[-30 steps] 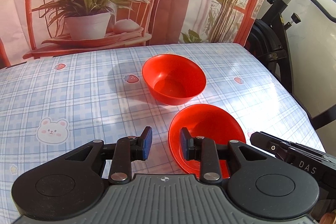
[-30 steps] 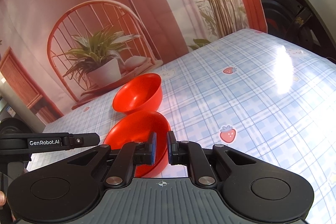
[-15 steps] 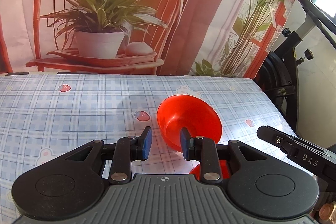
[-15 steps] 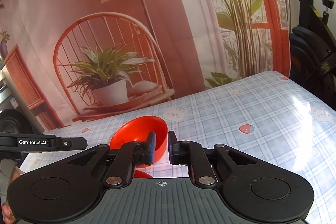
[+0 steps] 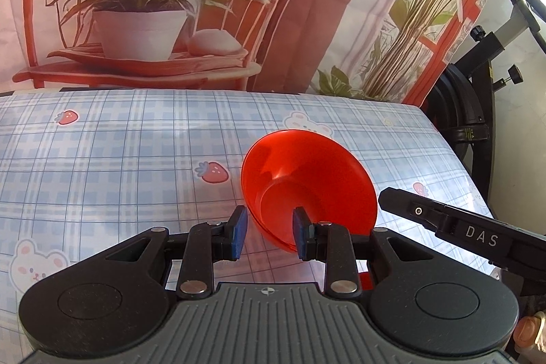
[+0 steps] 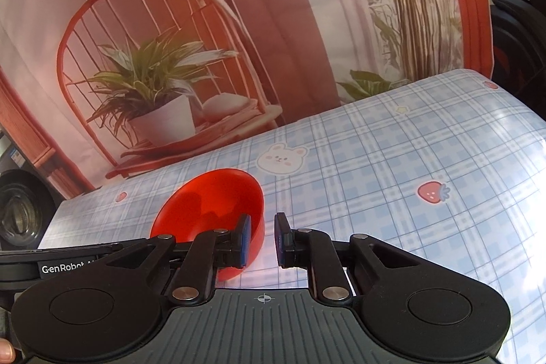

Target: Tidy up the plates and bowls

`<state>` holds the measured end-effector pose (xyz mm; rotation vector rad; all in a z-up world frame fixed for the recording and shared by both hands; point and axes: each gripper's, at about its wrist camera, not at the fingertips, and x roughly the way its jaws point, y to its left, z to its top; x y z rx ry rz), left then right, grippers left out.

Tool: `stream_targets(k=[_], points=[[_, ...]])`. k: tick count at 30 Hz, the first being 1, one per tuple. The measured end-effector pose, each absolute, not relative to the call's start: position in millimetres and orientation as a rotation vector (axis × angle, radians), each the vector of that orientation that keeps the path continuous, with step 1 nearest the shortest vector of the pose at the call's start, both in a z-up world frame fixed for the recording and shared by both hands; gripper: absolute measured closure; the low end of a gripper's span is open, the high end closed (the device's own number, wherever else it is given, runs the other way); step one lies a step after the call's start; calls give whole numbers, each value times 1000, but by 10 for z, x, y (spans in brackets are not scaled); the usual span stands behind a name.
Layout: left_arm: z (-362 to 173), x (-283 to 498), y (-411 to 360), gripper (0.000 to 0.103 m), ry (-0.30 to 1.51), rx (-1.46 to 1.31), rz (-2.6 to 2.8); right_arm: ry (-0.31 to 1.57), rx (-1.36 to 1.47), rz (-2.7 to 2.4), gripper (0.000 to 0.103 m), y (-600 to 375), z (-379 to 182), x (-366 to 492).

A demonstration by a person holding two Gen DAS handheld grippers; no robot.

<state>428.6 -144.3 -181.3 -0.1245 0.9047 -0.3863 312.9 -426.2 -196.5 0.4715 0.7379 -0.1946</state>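
Observation:
A red bowl stands on the blue checked tablecloth; it also shows in the right wrist view. My left gripper is open, its jaws straddling the bowl's near left rim without clamping it. My right gripper is open by a narrow gap, its jaws on either side of the bowl's right rim. A sliver of red below the left gripper's right finger is the second red dish, mostly hidden behind the gripper body.
A printed backdrop of a chair and potted plant hangs behind the table. An exercise bike stands past the table's right edge. The right gripper's body crosses the left wrist view at lower right.
Both grippers moved forward and lower to the far red bowl, past the near dish, which has dropped out of view. The right gripper's jaws have opened slightly.

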Motion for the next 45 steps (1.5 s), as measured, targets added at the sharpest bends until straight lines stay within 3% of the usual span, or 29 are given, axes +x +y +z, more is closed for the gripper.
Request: stream_targets(k=[4,6,7,9,13,17,21,34,45], points=[[-1884,4316,-1448,74,919,-125,-392,754,454,-163,86,-4215,-1990,3224],[-1883,4307,-1461,84,915,-100,-389,764,441,-153,86,-4203,-2001,3259],[-1880,4308,-1458,84,913,-100,-389,767,439,-150,87,-4203,-2005,3268],[-1873,4322,-1440,85,913,-109,-390,771,446,-155,93,-4214,-2014,3282],[-1842,4331,-1440,88,908,-99,-397,775,462,-168,94,-4252,-2037,3274],[-1833,4305,-1463,88,903,-92,-398,783,527,-198,91,-4341,-2106,3277],[-1807,4291,-1462,89,913,-96,-404,784,551,-194,98,-4330,-2107,3267],[-1318,3864,-1321,89,818,-108,-402,649,617,-198,98,-4123,-1622,2908],[-1103,3253,-1247,89,799,-93,-366,643,533,-215,98,-3751,-1371,2381]])
